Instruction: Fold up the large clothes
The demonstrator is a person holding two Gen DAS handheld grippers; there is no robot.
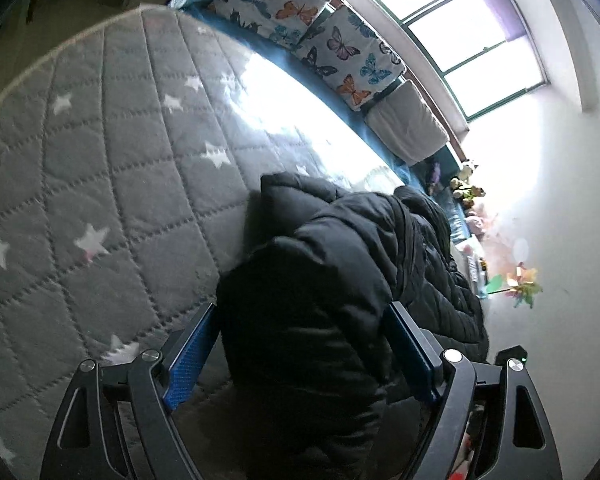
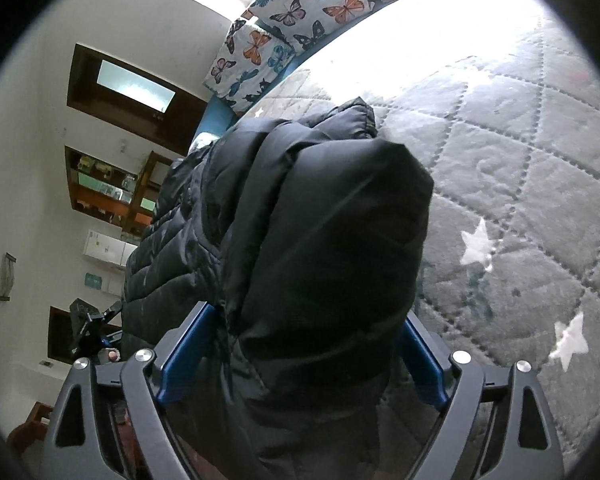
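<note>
A black puffer jacket lies bundled on a grey quilted bedspread with white stars. In the left wrist view one padded fold of it bulges between the wide jaws of my left gripper. Both blue pads show their faces and neither presses on the fabric. In the right wrist view another thick fold of the jacket fills the space between the jaws of my right gripper. Those jaws also stand wide, and the cloth rests loosely against the blue pads. The bedspread stretches away to the right.
Butterfly-print pillows and a white pillow line the far side of the bed under a bright window. Soft toys and a pinwheel sit by the wall. Wooden shelves stand beyond the bed in the right wrist view.
</note>
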